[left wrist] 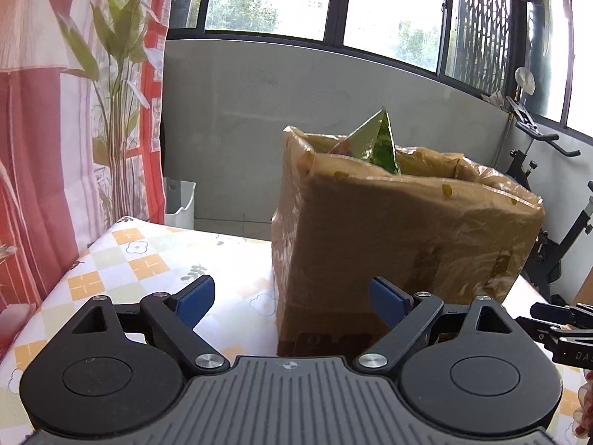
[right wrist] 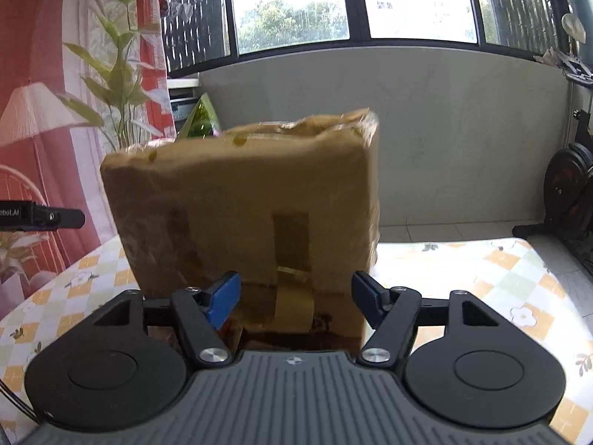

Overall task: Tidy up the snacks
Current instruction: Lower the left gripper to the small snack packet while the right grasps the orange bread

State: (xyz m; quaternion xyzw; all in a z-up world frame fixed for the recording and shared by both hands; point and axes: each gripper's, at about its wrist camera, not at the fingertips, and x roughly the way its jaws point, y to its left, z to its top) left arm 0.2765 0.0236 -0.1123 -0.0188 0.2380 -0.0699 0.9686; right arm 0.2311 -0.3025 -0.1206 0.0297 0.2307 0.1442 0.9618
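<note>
The tall brown box (right wrist: 244,204) could be tipped over if it is bumped low down by a gripper, because it stands narrow and high on the checked table (right wrist: 481,278). A shiny green snack bag (left wrist: 378,144) is seen poking out of its open top. The left gripper (left wrist: 292,298) is held wide and empty. The right gripper (right wrist: 296,298) is held partly open, close to the box, with nothing squeezed.

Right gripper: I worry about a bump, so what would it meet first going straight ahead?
Probably the taped brown cardboard box on the checked tablecloth; the right gripper, jaws apart and empty, faces its near side.
</note>
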